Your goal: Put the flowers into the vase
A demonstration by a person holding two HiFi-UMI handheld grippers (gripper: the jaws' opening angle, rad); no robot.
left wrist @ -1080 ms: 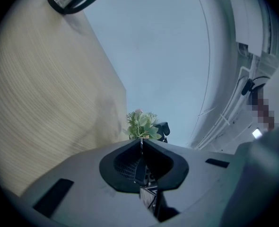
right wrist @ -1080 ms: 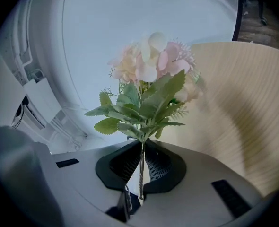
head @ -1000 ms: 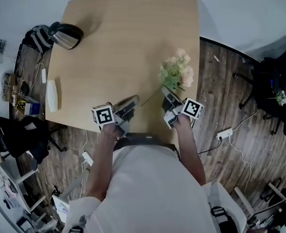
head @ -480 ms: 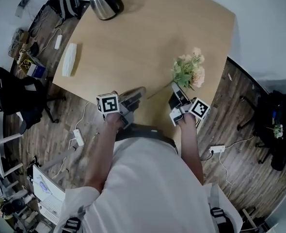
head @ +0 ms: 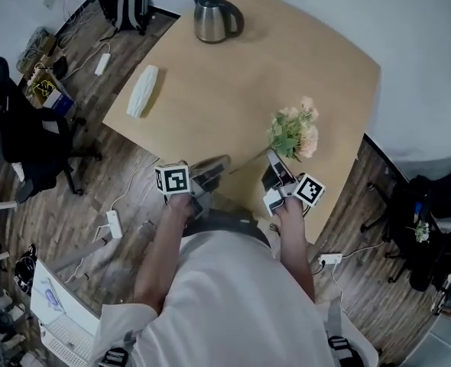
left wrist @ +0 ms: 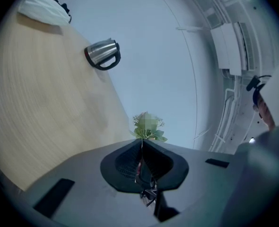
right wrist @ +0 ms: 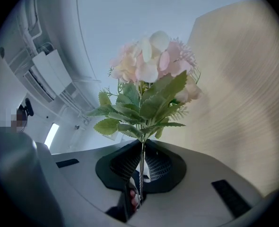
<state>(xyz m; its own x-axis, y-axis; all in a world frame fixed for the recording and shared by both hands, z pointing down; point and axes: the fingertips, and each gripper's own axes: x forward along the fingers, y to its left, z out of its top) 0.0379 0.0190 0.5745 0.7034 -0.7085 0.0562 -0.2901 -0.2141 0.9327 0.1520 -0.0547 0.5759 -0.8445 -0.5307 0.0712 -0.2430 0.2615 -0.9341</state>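
Pale wood-grain table (head: 287, 67) fills the ground. The right gripper (right wrist: 141, 145) pinches the thin, wiry stem of the flowers (right wrist: 151, 74), whose soft pink blooms and matte green leaves fan out at twelve o'clock. The left gripper (left wrist: 141, 143) has its jaws pressed together.

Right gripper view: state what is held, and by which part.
The right hand-held gripper is shut on the flowers, gripping the thin stem just below the leaves.

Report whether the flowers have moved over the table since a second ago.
Yes. The flowers, in the right hand-held gripper, have shifted away from the table's right edge, toward the kettle.
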